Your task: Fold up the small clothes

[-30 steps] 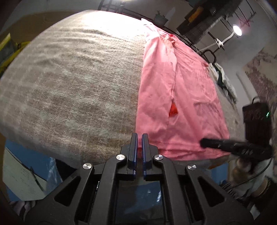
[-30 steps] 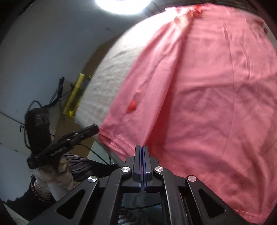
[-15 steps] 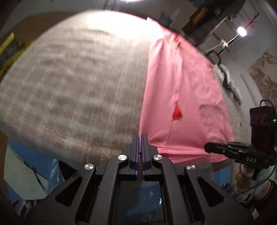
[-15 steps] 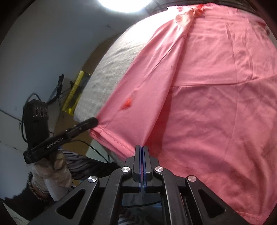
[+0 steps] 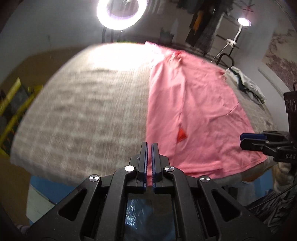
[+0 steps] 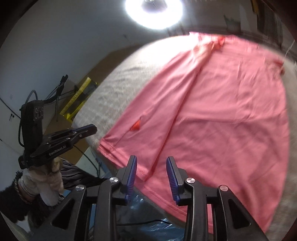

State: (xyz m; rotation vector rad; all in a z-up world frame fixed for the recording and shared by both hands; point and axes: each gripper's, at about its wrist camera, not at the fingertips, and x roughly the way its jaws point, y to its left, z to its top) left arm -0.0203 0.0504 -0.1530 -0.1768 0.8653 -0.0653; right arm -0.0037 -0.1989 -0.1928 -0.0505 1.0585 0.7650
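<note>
A pink T-shirt (image 5: 196, 115) lies spread on a grey cloth-covered table (image 5: 83, 115), with a lengthwise fold and a small red label (image 5: 181, 133); it also shows in the right wrist view (image 6: 222, 115). My left gripper (image 5: 149, 146) hovers at the near table edge by the shirt's left hem corner, jaws a narrow slit apart and empty; it also shows in the right wrist view (image 6: 91, 128). My right gripper (image 6: 151, 165) is open above the hem, straddling the fold, holding nothing; it also shows in the left wrist view (image 5: 245, 141).
A bright ring light (image 5: 121, 13) stands beyond the table's far edge. A heap of light clothes (image 5: 246, 85) lies at the far right of the table. Yellow-framed objects (image 5: 11, 111) stand on the floor to the left. Blue plastic (image 6: 154, 228) is below the near edge.
Both grippers let go of the shirt hem and pulled back and up. The right jaws opened wide; the left parted slightly. The shirt now lies flat.
</note>
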